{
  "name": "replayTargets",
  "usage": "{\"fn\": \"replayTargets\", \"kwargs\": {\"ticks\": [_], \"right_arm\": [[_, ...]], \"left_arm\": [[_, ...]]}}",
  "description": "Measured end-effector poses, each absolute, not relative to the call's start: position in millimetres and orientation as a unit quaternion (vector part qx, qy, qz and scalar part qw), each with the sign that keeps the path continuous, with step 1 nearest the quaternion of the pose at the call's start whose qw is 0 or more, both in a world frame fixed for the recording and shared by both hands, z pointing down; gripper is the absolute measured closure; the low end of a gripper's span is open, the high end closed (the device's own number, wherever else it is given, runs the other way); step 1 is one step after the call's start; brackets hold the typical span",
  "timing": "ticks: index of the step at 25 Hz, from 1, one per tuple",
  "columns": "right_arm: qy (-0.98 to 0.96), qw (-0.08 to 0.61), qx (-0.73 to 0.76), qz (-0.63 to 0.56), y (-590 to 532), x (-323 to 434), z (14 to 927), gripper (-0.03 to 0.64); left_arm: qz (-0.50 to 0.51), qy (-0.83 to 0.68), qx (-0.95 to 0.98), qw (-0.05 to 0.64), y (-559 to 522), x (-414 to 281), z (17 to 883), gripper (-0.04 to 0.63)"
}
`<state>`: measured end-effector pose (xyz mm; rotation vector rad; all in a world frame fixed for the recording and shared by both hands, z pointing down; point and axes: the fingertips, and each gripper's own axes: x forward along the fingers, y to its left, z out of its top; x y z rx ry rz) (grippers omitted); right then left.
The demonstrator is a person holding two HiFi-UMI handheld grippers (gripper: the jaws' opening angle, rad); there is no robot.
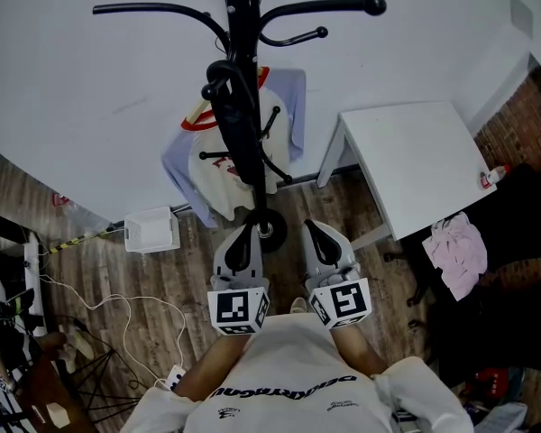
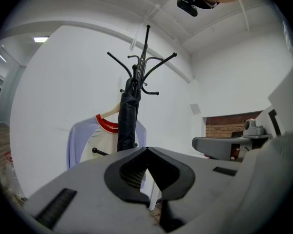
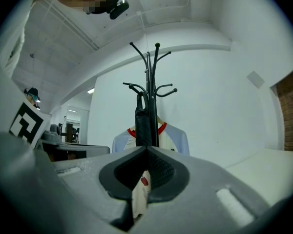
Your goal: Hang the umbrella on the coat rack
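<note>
White wall [image 1: 90, 88] at 12 o'clock: black folded umbrella [image 1: 235, 126] hangs on black metal coat rack [image 1: 242, 7]; left tongs [image 1: 247, 230] and right tongs [image 1: 315, 226] together, empty; I'd pull straight back

Left hand-held gripper [image 1: 250, 229], right hand-held gripper [image 1: 312, 225]: level, closed.

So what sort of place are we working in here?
Probably an office or lab corner: a black coat rack against a bare white wall, a plain white table beside it, loose cables on the wood-look floor.
</note>
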<state>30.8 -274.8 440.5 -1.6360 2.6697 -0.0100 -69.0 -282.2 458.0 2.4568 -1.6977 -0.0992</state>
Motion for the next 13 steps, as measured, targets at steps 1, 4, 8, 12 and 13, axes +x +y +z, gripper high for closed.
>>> {"fn": "replayTargets", "kwargs": {"ticks": [1,4,8,12,13], "right_arm": [[0.853,0.004,-0.522,-0.004,-275,30,441,0.618],[0.853,0.002,-0.521,-0.006,-275,29,444,0.619],[0.855,0.007,-0.518,-0.017,-275,28,451,0.619],[0.857,0.011,-0.515,-0.031,-277,28,464,0.618],[0.856,0.010,-0.515,-0.034,-277,28,468,0.618]], "left_arm": [[-0.032,-0.566,0.820,0.076,-282,-69,459,0.598],[-0.030,-0.565,0.821,0.078,-280,-69,462,0.598],[-0.029,-0.563,0.822,0.077,-279,-68,465,0.598],[-0.025,-0.557,0.827,0.072,-279,-67,470,0.598],[-0.024,-0.555,0.829,0.071,-279,-67,472,0.598]]}}
